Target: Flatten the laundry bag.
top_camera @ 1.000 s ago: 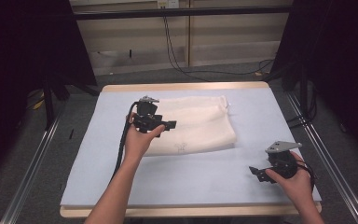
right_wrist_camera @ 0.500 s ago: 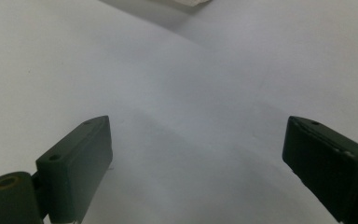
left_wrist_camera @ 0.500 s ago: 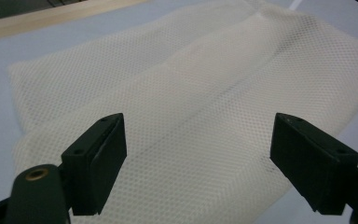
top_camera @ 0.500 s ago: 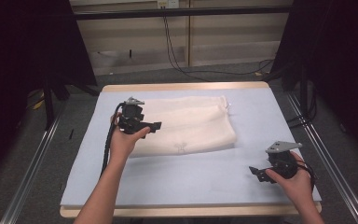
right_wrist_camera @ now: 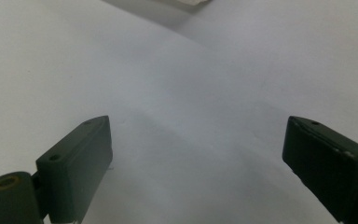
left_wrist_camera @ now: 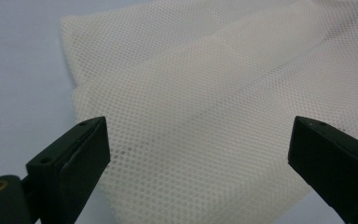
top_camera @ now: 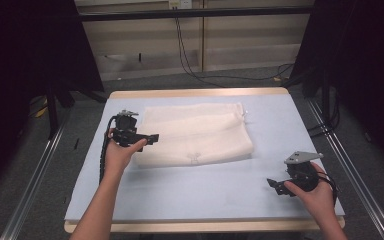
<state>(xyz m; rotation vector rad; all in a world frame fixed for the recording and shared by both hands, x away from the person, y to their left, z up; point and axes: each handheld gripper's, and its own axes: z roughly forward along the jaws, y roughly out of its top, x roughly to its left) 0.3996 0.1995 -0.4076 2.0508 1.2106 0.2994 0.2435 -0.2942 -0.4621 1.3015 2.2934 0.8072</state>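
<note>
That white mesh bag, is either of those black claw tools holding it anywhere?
No. The left gripper stands open at the mesh bag's left edge, jaws just opened. The right gripper is open too, over bare table.

Both tools (top_camera: 152,137) (top_camera: 272,184) wide open

The folded mesh bag (top_camera: 196,135) lies flat on the far middle of the table (top_camera: 190,195), low enough for a hand to pass over it. Nearer than the bag, the blue surface runs bare to the table's near edge, and bare strips flank the bag on both sides. Only the left gripper (top_camera: 152,138), at the bag's left edge, and the right gripper (top_camera: 275,186), near the table's near right corner, take up room.
</note>
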